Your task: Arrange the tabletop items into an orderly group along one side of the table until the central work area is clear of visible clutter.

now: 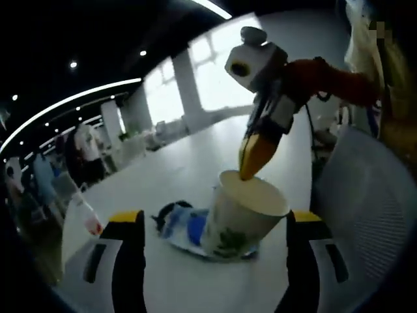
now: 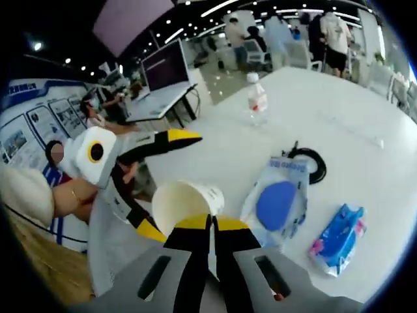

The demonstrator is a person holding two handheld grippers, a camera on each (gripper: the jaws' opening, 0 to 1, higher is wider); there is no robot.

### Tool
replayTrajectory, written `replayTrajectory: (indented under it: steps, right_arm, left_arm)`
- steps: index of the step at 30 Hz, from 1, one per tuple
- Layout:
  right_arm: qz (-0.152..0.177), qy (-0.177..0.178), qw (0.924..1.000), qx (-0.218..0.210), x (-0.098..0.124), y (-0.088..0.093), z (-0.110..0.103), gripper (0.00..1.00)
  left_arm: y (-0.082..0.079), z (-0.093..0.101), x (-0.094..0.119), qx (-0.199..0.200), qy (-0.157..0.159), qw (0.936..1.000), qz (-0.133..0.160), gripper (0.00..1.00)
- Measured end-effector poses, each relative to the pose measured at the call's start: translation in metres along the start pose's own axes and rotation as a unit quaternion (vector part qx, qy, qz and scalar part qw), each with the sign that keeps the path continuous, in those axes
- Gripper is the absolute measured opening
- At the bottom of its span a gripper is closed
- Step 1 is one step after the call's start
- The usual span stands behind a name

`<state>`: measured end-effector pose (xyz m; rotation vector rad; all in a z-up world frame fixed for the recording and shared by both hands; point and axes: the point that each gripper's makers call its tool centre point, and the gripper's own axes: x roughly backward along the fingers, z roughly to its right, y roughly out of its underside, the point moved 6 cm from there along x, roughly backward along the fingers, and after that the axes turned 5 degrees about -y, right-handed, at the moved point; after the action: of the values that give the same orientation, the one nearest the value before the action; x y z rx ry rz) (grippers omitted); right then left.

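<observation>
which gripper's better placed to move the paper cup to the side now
Right. The right gripper is already shut on the rim of the paper cup, so it can probably carry it. The left gripper is open, its jaws merely either side of the cup.

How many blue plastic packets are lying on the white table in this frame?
2. The larger blue-and-white packet lies beside the paper cup, next to a black cable. The small blue packet lies apart, nearer the table's edge. Others could be hidden.

Open tabletop [image 2: 339, 117] lies beyond; cup [image 2: 186, 203], pouch [image 2: 279, 199], cable [image 2: 311, 162] and bottle [image 2: 257, 99] block the near side.
</observation>
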<state>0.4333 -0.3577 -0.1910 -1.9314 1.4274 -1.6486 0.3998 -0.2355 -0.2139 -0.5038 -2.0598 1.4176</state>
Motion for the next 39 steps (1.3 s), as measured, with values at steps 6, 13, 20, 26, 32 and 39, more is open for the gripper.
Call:
replayTrajectory:
  steps: [6, 13, 20, 26, 32, 39]
  right_arm:
    - [-0.006, 0.009, 0.9999, 0.014, 0.003, -0.001, -0.001, 0.02]
    - [-0.007, 0.003, 0.9999, 0.008, 0.004, -0.003, -0.003, 0.02]
    - [-0.007, -0.002, 1.0000, -0.002, 0.005, -0.004, -0.006, 0.02]
    - [0.002, -0.014, 0.9997, -0.021, 0.007, -0.007, -0.011, 0.02]
    - [0.016, -0.016, 0.9994, -0.025, 0.007, -0.009, -0.014, 0.02]
    - [0.033, -0.011, 0.9994, 0.008, 0.008, -0.014, -0.018, 0.02]
  left_arm:
    - [0.002, 0.002, -0.005, -0.034, 0.017, 0.9992, -0.010, 0.81]
    - [0.001, 0.012, -0.006, -0.056, 0.050, 0.9965, -0.036, 0.63]
    - [-0.003, 0.019, -0.005, -0.067, 0.076, 0.9943, -0.033, 0.52]
    - [-0.001, 0.021, -0.005, -0.072, 0.084, 0.9932, -0.034, 0.45]
    - [0.001, 0.018, -0.003, -0.065, 0.080, 0.9940, -0.035, 0.44]
    - [0.002, 0.014, 0.000, -0.023, 0.078, 0.9964, -0.022, 0.43]
